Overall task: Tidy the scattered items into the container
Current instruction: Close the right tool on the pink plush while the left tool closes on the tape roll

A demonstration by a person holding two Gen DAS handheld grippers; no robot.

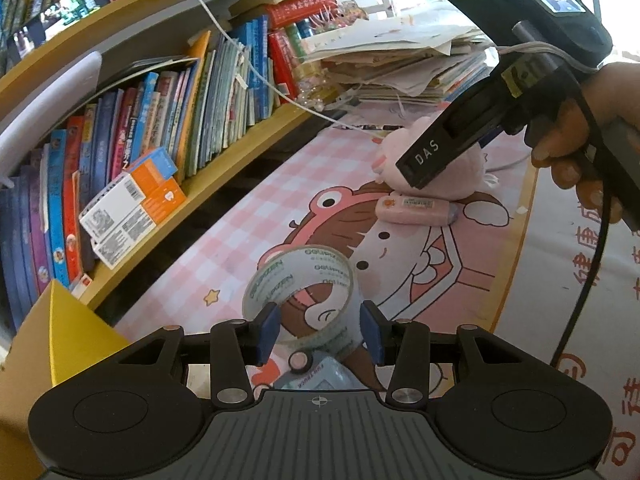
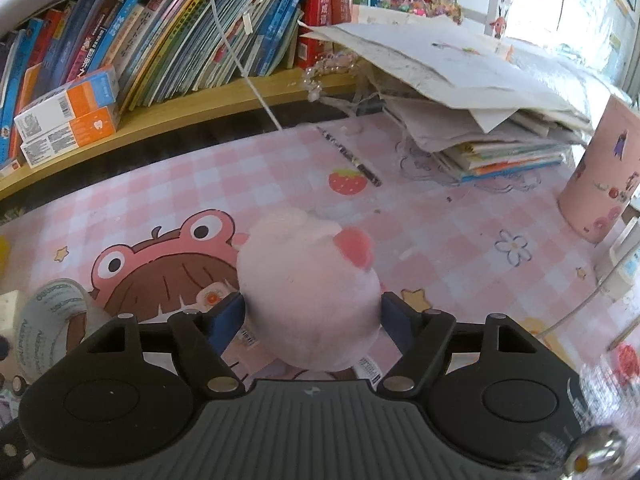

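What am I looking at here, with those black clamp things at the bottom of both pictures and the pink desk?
These are two hand-held grippers, each with a camera looking out along its fingers, so each picture shows its own gripper at the bottom. In the left camera's view, the left gripper has a roll of clear tape between its blue pads; whether it is gripped is unclear. That view also shows a hand holding the other gripper. In the right camera's view, the right gripper straddles a pink plush toy, its pads at the toy's sides. Both sit on a pink cartoon desk mat, below a bookshelf.
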